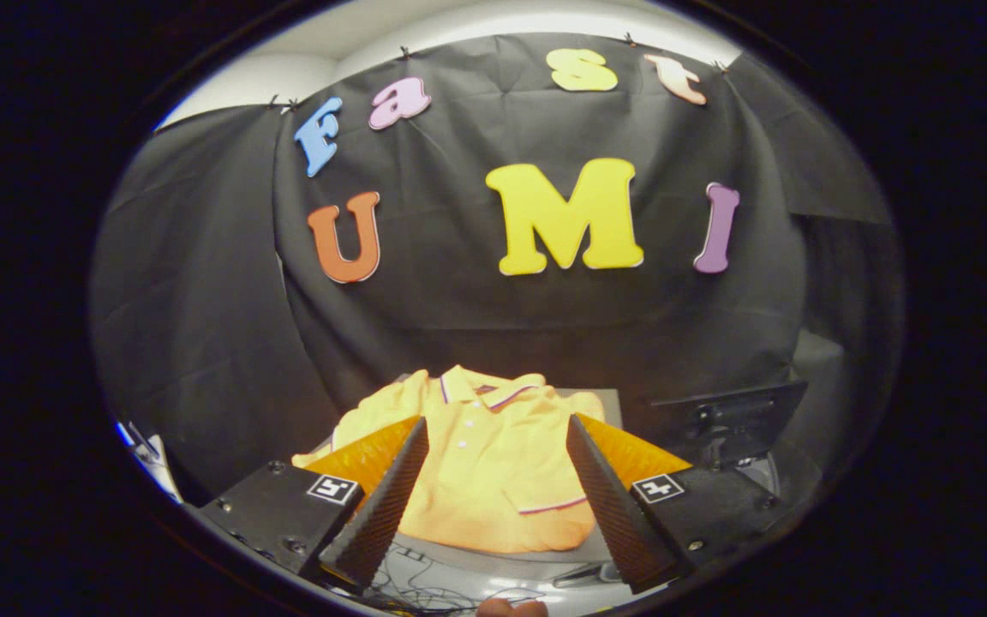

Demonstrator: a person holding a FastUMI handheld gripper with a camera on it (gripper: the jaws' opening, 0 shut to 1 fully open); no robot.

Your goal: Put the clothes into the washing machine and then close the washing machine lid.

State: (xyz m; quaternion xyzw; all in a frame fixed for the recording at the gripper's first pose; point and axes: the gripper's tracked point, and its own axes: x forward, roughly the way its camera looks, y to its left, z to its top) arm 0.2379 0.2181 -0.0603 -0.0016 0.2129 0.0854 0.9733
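Gripper (493, 480): fingers spread wide, holding nothing.
Polo shirt (493, 467): yellow, flat on grey table (493, 561), just ahead between fingers.
Handling: soft, light, limp; pinch a bunched fold mid-body.

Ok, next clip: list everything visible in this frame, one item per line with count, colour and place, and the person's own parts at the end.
yellow-orange polo shirt with a striped collar: one, yellow-orange, spread flat on the grey surface, seen between and just ahead of the fingers.
grey surface: one, grey, under the shirt.
dark raised lid-like panel: one, black, tilted up beyond the right finger; probably the washing machine lid.
thin cables: several, dark, below the surface, near the fingers' bases.
black cloth wall: one, black, behind everything.
gripper: one, fingers spread wide apart, touching nothing.
fingertip of the person's hand: one, below the gripper.
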